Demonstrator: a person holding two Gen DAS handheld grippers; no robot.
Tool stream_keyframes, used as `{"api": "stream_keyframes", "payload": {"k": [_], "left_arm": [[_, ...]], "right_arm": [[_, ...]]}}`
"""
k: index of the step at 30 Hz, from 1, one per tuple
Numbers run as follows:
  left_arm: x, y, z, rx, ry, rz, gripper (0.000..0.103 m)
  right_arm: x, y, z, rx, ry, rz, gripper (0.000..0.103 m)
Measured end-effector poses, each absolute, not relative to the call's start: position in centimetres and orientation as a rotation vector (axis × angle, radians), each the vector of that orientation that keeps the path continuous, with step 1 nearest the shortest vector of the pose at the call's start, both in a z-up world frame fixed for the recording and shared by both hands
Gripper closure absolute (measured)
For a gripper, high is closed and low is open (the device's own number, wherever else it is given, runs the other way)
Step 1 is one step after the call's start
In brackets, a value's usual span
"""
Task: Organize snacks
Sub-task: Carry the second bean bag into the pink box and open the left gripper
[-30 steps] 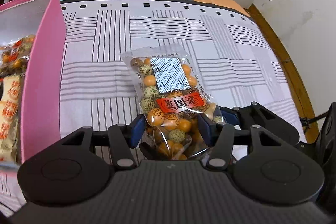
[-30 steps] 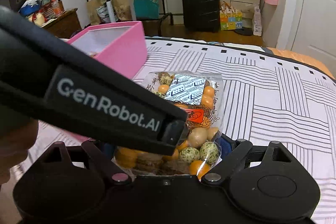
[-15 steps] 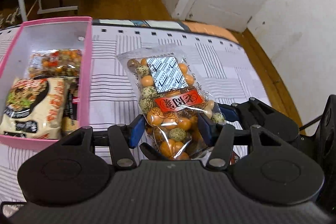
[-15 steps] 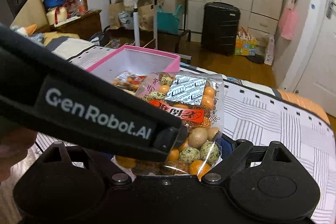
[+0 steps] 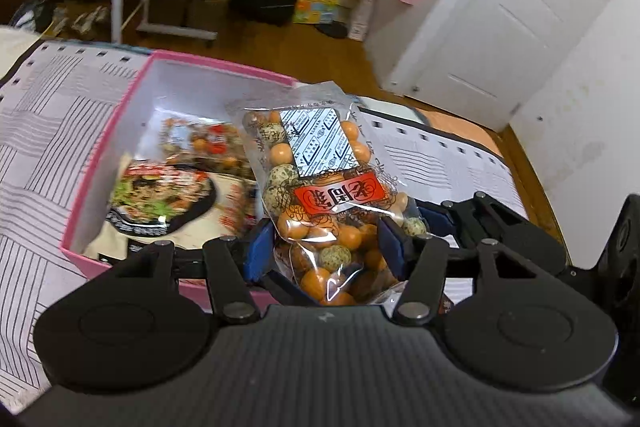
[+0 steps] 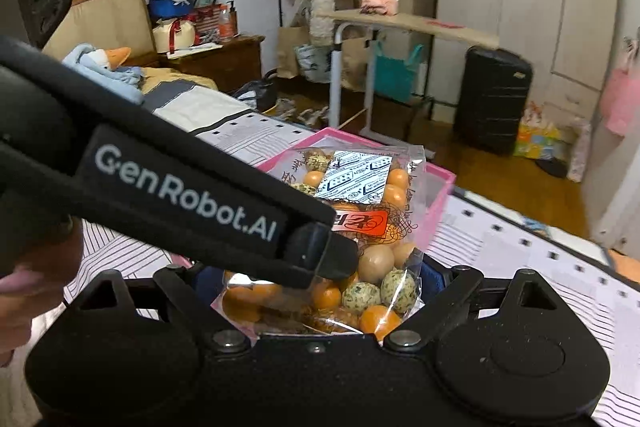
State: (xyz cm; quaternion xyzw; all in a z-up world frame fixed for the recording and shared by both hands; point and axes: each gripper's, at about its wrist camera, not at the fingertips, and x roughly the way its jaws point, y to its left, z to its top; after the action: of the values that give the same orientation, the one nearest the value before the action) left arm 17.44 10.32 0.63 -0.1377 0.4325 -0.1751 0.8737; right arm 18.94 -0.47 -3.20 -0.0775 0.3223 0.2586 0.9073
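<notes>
Above the near right corner of the open pink cardboard box (image 5: 100, 163) hangs the clear plastic bag of coated nuts (image 5: 324, 195), long axis pointing away, pinched by both left gripper (image 5: 326, 247) and right gripper (image 6: 316, 279); the box's free space lies forward-left.

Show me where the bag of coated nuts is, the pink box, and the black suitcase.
bag of coated nuts (image 5: 338, 195): left wrist view, on its red label.
pink box (image 5: 105, 163): left wrist view, on its left wall.
black suitcase (image 6: 493, 99): right wrist view, on its front face.
</notes>
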Motion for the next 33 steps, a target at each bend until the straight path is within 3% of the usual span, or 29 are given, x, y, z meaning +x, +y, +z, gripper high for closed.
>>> {"api": "stream_keyframes", "payload": {"k": [7,14,19,33], "left_arm": [[22.6,13.4,-3.6,-0.304,0.967,-0.338,0.048],[25.2,13.5,-4.8,-0.242,1.016,-0.336,0.049],[25.0,13.3,-5.9,-0.188,1.020,-0.309,0.049],[20.7,14.2,-5.1,-0.167,0.847,-0.292,0.049]], "right_arm": [[23.7,1.0,-6.2,-0.051,0.771,0.643,0.006],[23.0,1.1,-7.8,-0.011,0.795,0.692,0.003],[20.9,1.1,-7.4,-0.147,0.700,0.627,0.003],[15.6,-3.0,-6.7,-0.032,0.644,0.532,0.003]]}}
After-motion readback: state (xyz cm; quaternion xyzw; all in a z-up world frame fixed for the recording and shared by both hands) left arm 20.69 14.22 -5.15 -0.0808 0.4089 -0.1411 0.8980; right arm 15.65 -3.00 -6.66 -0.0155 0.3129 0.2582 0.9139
